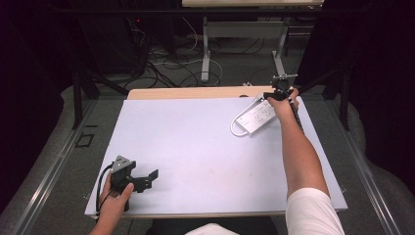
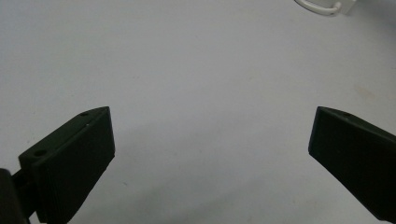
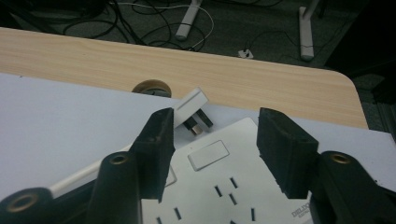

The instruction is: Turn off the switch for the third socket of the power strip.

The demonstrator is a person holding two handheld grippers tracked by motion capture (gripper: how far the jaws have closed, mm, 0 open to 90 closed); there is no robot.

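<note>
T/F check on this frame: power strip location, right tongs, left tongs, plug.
1. The white plastic power strip lies at the far right of the pale sheet-covered table. True.
2. The right tongs are clamped on the strip. False: the jaws stand apart above it, pressing nothing.
3. The left tongs are open over bare sheet. True.
4. The strip's white plug sits in one of its sockets. False: it lies loose beside the strip, prongs exposed.

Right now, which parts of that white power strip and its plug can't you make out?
- Power strip: right gripper view, near end cut off by the bottom edge; brand lettering partly behind a jaw.
- Plug: same view, partly behind the other jaw.
- Cable: left gripper view, cut off by the top edge.
- High view: socket slots too small.
</note>
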